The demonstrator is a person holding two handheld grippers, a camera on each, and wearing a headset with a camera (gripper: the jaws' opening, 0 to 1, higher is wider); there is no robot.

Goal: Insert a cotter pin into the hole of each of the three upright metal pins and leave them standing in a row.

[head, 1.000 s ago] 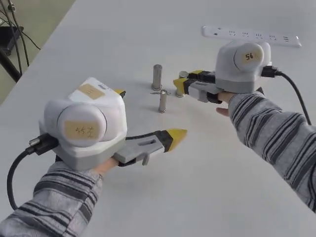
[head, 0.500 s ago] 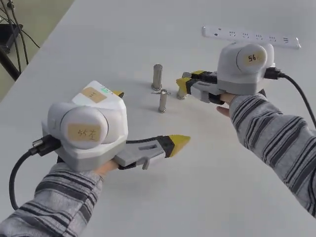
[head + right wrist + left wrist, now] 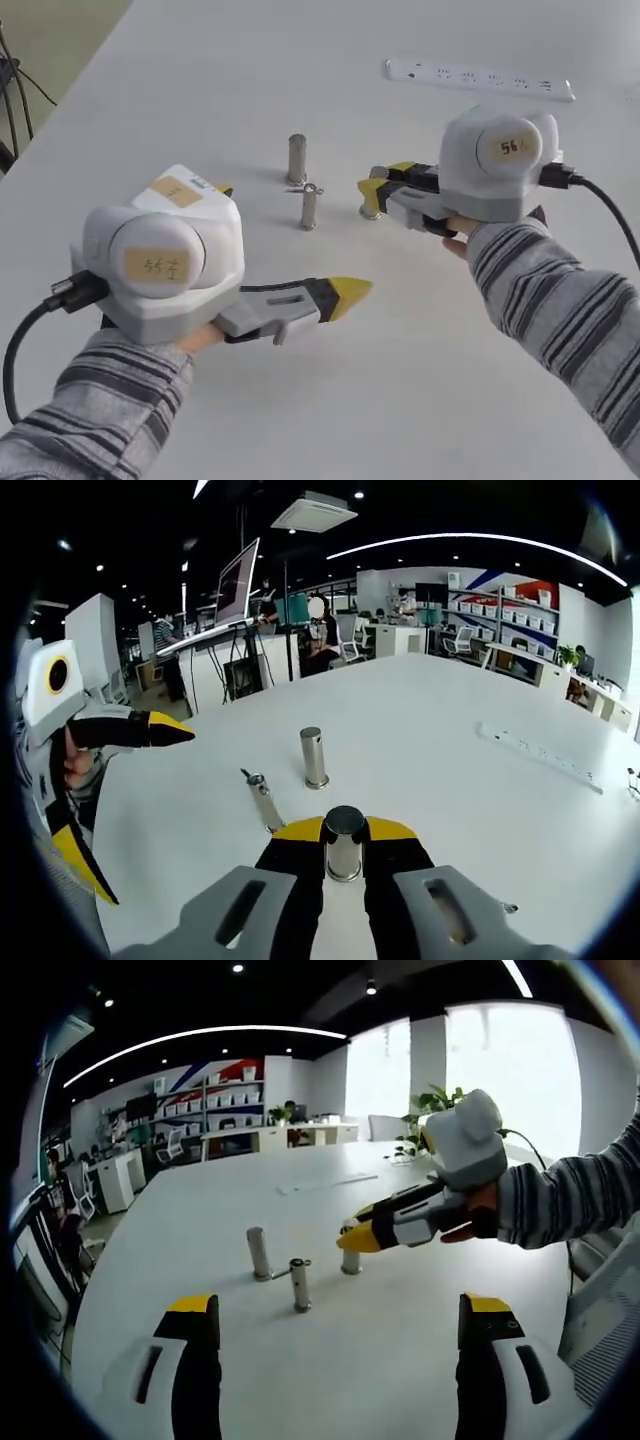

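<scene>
Step in hand, by my read: work on the 3rd pin. R tongs pinch the held pin, one jaw each side, grip nr its top. Pin is upright. Base looks to sit on the surface, contact not certain. Can't tell if its hole is filled.

L tongs spread wide, carrying nothing, low over the surface on the person's side, well apart from all pins.

Mid pin stands upright w/ cotter pin crosswise thru its top, so that one looks done. Far pin upright just beyond it; too small to tell whether it has a cotter. Held pin sits off to the R of those two, so the three make a loose triangle, not a row. Power strip lies at far side, well clear.

Est. progress: at least 1 of 3 pinned, line-up not yet made.

Next move prob. calls for:
- R tongs keeping the held pin vertical, hole facing the L side if a cotter goes in
- L tongs closing on a cotter by its loop end, fine aim at a small hole
- else sliding the held pin into line w/ the other two w/o knocking mid pin, which is close
</scene>
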